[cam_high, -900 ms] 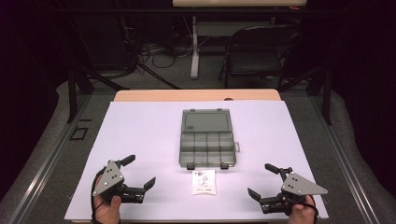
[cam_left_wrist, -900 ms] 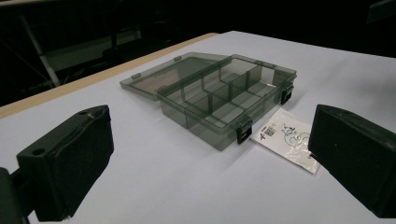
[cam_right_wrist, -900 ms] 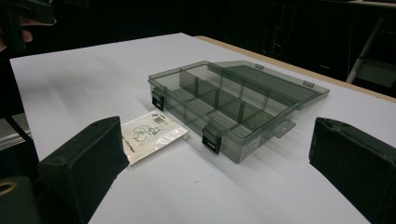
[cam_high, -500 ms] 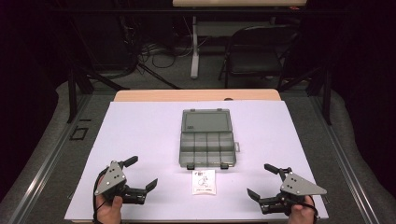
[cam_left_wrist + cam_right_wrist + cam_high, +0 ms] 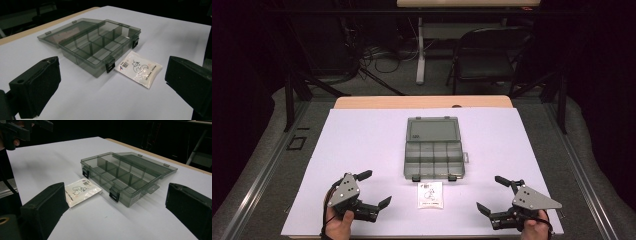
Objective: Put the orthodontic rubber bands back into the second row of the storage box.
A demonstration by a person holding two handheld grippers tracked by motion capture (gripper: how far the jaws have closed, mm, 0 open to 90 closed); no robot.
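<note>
Only the white packet (image 5: 138, 68) bears print, unreadably small.

I see a dark room, a black chair (image 5: 489, 55) behind the worktop (image 5: 362, 150), and cables (image 5: 377, 55) on the floor.

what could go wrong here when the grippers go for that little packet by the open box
1. The white packet lies flat on the table, so the jaws may slide over it rather than pinch it.
2. It sits right against the front latches of the compartment box; a reaching left gripper or right gripper, both open, could nudge the light box.
3. The open lid lies flat behind and could get knocked.
</note>
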